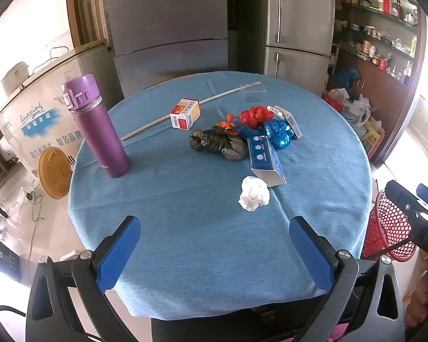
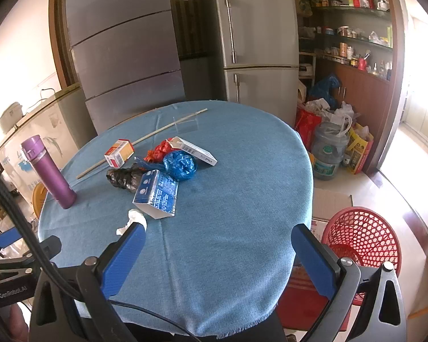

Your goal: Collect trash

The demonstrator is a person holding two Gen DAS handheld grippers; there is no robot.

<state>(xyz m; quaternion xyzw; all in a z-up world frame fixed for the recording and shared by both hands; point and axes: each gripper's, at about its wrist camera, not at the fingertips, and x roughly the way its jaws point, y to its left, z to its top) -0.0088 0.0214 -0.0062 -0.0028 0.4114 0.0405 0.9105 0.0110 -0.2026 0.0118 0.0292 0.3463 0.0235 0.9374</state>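
The 2 tongs, the left gripper point(image 1: 214, 252) and right gripper point(image 2: 218, 259), hang wide apart and empty, because the trash pile point(image 1: 242, 134) sits mid-table, red basket point(image 2: 362, 236) waiting beside.

Both wrist views — same table point(image 1: 185, 228)

Whole near half of the round table point(image 1: 185, 242) is bare blue cloth, so there's loads of room to come in from the bottom of the frame. First thing in the way is the crumpled tissue point(image 1: 254, 193), center-right, with the trash pile point(image 1: 242, 134) right behind it. Purple bottle point(image 1: 95, 125) stands upright at left, well apart. Red basket point(image 2: 362, 236) sits on the floor, lower right.
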